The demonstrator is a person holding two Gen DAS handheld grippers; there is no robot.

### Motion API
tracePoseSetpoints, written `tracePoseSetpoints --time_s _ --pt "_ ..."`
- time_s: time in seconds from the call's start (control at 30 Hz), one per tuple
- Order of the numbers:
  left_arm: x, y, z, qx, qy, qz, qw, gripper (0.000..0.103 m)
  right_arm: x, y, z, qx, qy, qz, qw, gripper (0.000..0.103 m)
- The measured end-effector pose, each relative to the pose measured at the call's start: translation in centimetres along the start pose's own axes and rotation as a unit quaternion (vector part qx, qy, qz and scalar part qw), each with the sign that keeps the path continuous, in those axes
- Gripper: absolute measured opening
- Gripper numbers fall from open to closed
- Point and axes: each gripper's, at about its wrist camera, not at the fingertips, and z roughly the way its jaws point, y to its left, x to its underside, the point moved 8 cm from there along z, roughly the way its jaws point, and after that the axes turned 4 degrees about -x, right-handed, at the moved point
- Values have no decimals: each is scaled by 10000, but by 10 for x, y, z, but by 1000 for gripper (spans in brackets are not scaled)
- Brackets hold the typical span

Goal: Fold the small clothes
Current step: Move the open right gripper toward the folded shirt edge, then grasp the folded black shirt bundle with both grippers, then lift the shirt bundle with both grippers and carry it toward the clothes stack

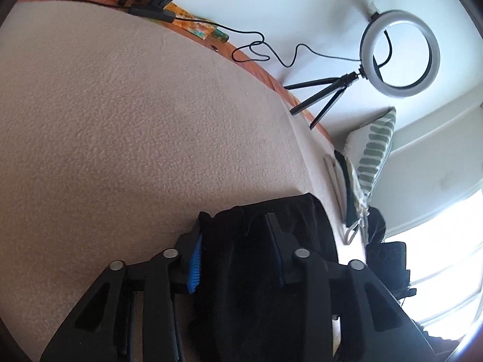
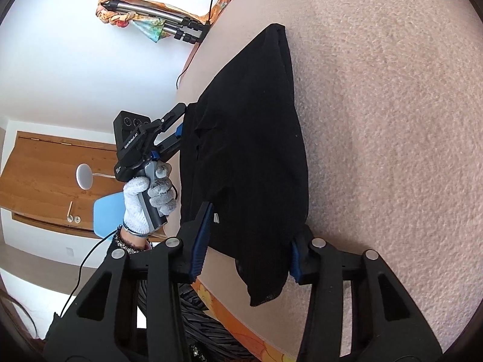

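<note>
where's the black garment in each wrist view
Left wrist: black garment at bottom centre, bunched between the left tool's fingers, over the beige blanket.
Right wrist: it runs from top centre down to the right tool at bottom centre; the left tool meets its left edge.
Shared landmark: the beige blanket.

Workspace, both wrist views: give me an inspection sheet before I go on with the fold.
Surface: beige fleece blanket, orange patterned edge.
Job's things: black garment lying on the blanket, one end hanging off.
Clutter: folded clothes and striped pillow at the far edge.
Grippers: left tool and right tool each have garment cloth between the fingers; a firm pinch cannot be confirmed.
Cables: black cable to ring light.
Surroundings: tripod, wooden door.
</note>
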Motion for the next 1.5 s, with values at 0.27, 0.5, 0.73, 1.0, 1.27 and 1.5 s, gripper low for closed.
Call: tracePoseSetpoints --time_s 0.27,0.5,0.73,1.0,1.27,1.5 --pt "8 -12 9 -560 -91 678 9961 7 0 5 2 802 15 -435 9958 13" --pt "4 -6 0 -686 -321 709 9946 6 1 15 6 1254 -114 -803 9888 10" --pt "7 -14 -2 -819 -403 958 9912 6 -1 16 10 1530 -117 -1189 9810 10" --pt "6 -23 -6 -1102 -527 1335 9835 6 -2 15 10 1634 -138 -1243 9786 10" --pt "13 -39 -9 -1897 -748 2253 9527 6 -2 28 14 2022 -183 -1575 9664 10" --pt "20 -62 -10 -2327 -918 2966 9216 6 -3 34 18 2289 -201 -1853 9554 10"
